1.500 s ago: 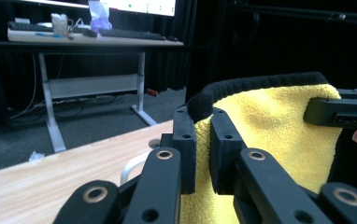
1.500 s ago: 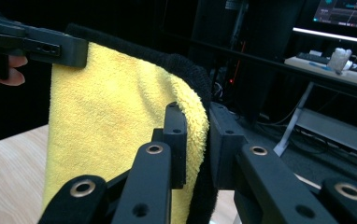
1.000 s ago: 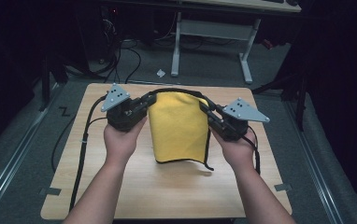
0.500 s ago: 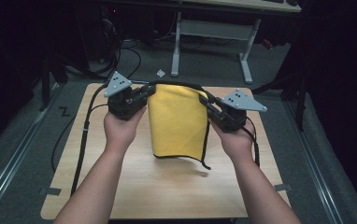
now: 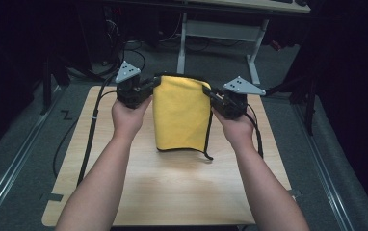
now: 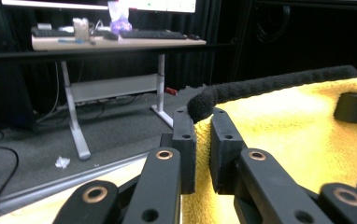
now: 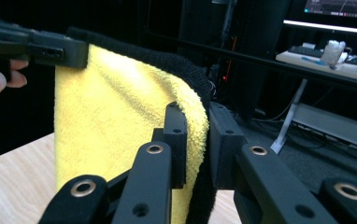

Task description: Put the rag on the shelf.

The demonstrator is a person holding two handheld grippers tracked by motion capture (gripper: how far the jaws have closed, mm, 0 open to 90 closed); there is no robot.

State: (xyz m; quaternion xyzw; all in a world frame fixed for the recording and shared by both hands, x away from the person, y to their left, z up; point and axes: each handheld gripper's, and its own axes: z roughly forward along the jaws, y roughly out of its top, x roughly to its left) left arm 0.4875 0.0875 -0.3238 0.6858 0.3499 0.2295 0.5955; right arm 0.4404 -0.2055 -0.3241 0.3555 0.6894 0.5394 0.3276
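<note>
Yellow cloth [image 5: 179, 115] with black edging, pale wood-grain table [image 5: 172, 192], black hand-held grippers with grey plates.

- The yellow cloth [image 5: 181, 115] is soft and fuzzy, like a small towel.
- It has a thin black edge [image 5: 182, 76] all the way around.
- It is held up by its two top corners, so the top edge is stretched flat and the rest hangs down.
- Its bottom edge rests on the light wooden desk [image 5: 172, 187].
- A small black string [image 5: 207, 155] sticks out at the bottom right corner and lies on the desk.
</note>
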